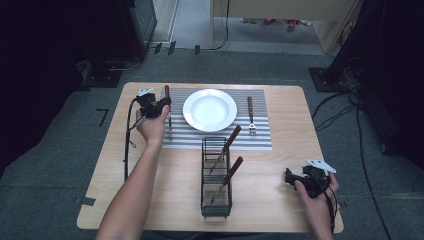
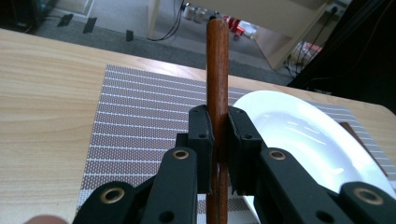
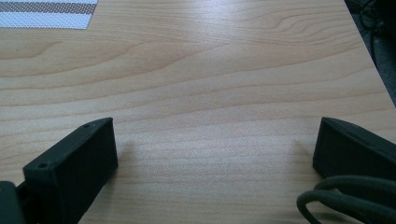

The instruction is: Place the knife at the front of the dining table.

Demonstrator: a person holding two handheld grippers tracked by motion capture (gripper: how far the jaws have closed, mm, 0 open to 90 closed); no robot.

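Your left gripper [image 2: 218,140] clamps the knife [image 2: 217,70] handle; the right gripper [image 3: 215,158] gapes empty. Tilt, and the knife clips the plate [image 2: 303,135].

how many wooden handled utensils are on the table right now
4. One utensil is left of the plate, clamped in the left gripper. A fork lies right of the plate. Two more stand tilted in the wire caddy; others could be hidden inside.

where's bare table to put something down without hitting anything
Bare wood lies left of the wire caddy, below the striped placemat, and between the caddy and the right tool. The mat is crowded: plate, fork, and the left tool gripping a wooden-handled utensil.
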